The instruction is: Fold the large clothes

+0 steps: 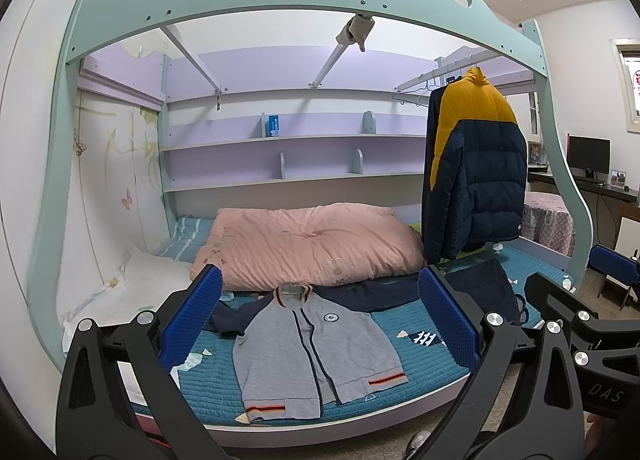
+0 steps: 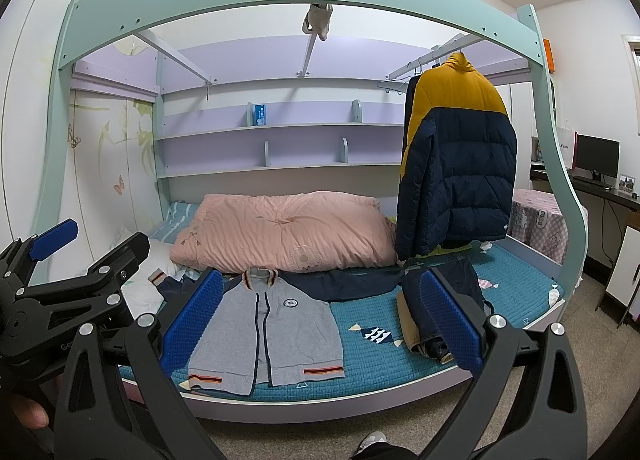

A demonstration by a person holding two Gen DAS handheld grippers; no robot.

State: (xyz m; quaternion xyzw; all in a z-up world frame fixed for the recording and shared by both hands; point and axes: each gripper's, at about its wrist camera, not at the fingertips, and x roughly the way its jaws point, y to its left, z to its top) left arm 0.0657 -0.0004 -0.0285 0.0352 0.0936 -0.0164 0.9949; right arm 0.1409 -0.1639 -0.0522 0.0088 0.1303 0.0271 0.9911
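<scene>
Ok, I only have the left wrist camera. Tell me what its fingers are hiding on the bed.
Observer: The grey jacket has one dark sleeve ending in a striped cuff, which lies by the white pillow.
Operator: Now describe the dark pile on the right.
Observer: It is folded jeans, and a tan garment shows along their left side.
Operator: Report the right gripper.
Observer: The right gripper is open and holds nothing. Seen from its own camera, its fingers frame the jacket and the jeans.
</scene>
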